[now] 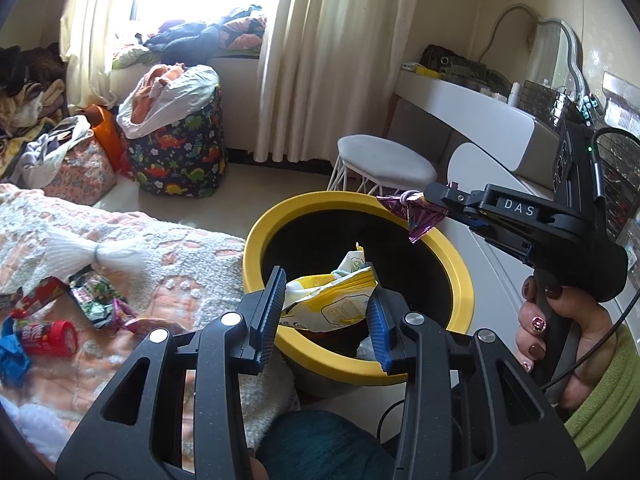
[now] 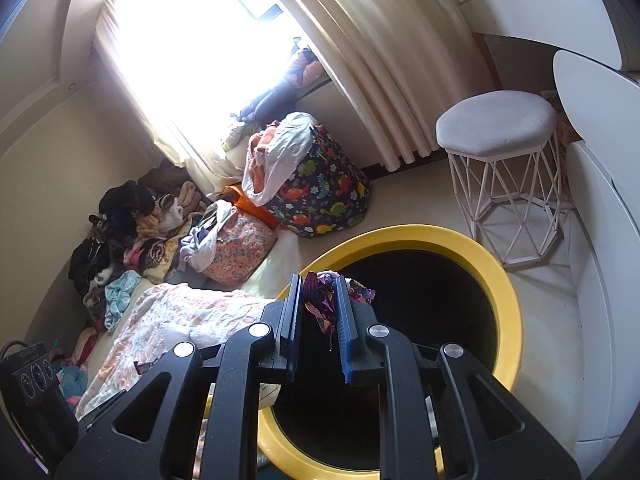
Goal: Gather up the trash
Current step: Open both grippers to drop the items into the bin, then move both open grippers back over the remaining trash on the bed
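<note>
Both grippers carry wrappers over the yellow-rimmed bin beside the bed.

At nine o'clock in the left wrist view, more litter lies on the bed (image 1: 132,240): a red can (image 1: 48,336), a blue scrap (image 1: 12,354) touching it at its eight o'clock, and a green-and-red wrapper (image 1: 94,294) at its one o'clock. The left gripper (image 1: 326,312) has its fingers (image 1: 270,308) partly closed on a crumpled yellow-and-white packet (image 1: 332,300), held above the near rim of the bin (image 1: 456,264). At two o'clock from it, the right gripper (image 1: 430,196), in a hand (image 1: 560,328) with painted nails, has its fingers pinched tight on a purple foil wrapper (image 1: 420,216) over the bin's far rim. In the right wrist view that wrapper (image 2: 320,300) sits clamped between the narrow-set fingers (image 2: 294,312) of the right gripper (image 2: 318,304), at ten o'clock on the bin's rim (image 2: 508,304). A white stool (image 2: 496,128) stands on the floor at one o'clock from the bin.
</note>
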